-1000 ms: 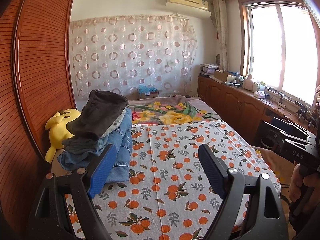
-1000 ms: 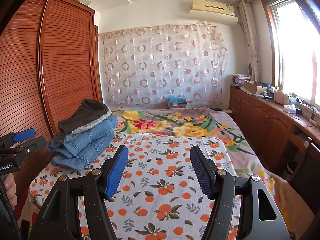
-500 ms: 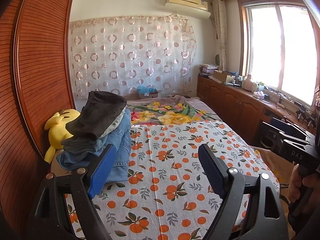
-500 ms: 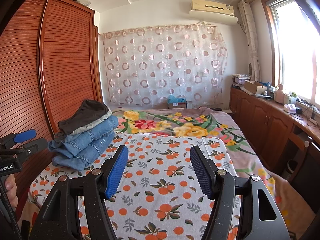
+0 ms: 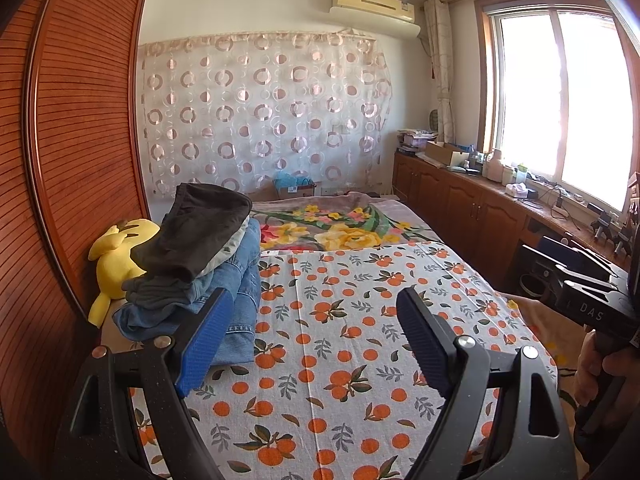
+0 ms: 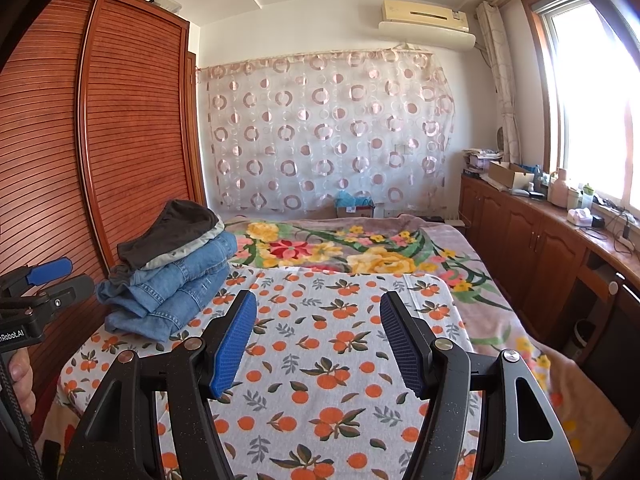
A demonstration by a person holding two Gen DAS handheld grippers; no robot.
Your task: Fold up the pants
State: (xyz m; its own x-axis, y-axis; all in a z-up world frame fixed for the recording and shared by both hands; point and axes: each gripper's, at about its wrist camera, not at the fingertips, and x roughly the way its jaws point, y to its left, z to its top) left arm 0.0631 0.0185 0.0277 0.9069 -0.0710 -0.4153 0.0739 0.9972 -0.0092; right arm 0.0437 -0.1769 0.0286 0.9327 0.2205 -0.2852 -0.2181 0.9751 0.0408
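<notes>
Pants point(image 5: 188, 264) stacked on the bed point(image 5: 360, 360), both tools empty, jaws apart.
Soft dark pair on top is light and floppy; denim below is heavier, best pinched at the waistband.

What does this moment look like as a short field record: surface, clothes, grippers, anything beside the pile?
surface: bed with an orange-print sheet, floral blanket behind it
clothes: stack of pants at the sheet's left edge by the wardrobe; blue jeans below, dark pair on top
spread pants: none on the sheet
left gripper: open, nothing between the fingers, above the sheet
right gripper: open, nothing between the fingers, above the sheet
beside the pile: yellow plush toy against the wardrobe, seen only from the left wrist
</notes>
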